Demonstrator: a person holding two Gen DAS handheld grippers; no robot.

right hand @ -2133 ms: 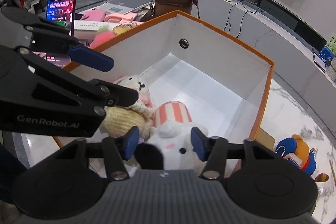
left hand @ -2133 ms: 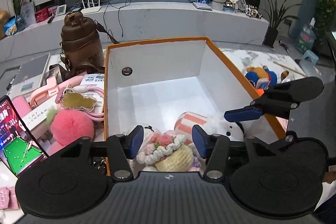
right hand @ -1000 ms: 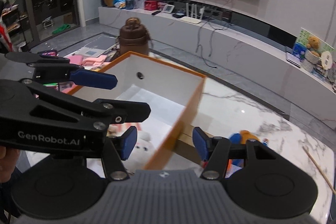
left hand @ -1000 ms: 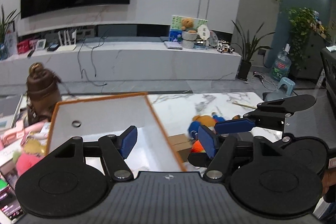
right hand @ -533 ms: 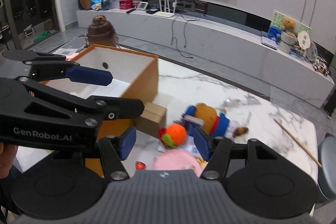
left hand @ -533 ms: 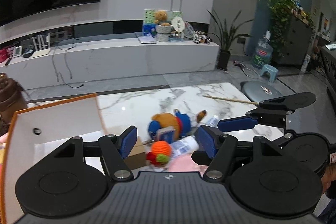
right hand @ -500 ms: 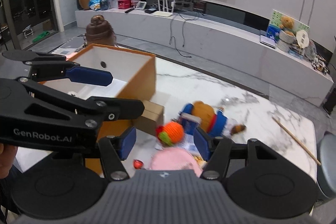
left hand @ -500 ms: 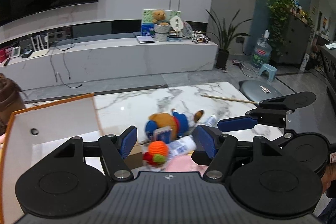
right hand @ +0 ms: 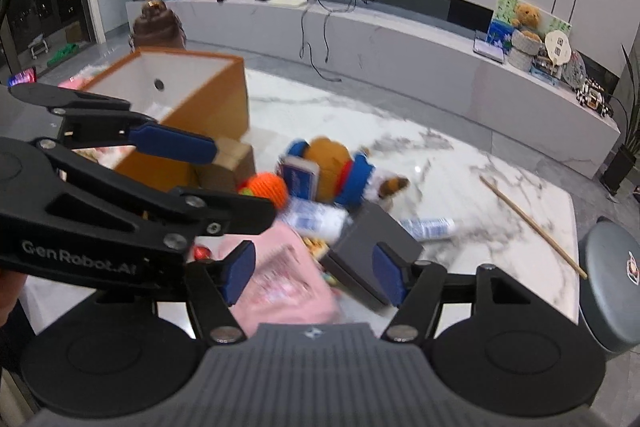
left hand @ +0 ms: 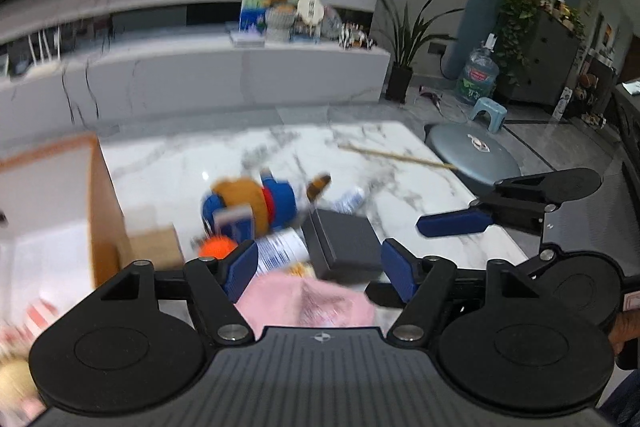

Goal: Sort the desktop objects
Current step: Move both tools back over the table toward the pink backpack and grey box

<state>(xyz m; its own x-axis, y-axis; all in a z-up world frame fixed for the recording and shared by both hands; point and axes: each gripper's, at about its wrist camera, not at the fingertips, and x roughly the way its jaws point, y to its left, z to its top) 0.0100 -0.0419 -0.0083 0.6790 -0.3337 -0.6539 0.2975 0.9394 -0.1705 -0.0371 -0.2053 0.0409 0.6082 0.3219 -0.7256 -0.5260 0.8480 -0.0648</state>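
Motion blur smears the left wrist view: the box (left hand: 60, 203) at the left edge is cut off and soft. The pink item (left hand: 304, 301) at lower centre, possibly cloth, is half hidden behind the gripper body.

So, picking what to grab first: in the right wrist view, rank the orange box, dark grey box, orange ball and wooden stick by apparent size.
1. Orange box
2. Dark grey box, though nearness inflates it
3. Orange ball and wooden stick: unsure, one round, one long and thin

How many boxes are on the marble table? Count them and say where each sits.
3. The orange box stands at the left. The small cardboard box sits against its right side. The dark grey box lies right of the pink cloth. Clutter may hide others.
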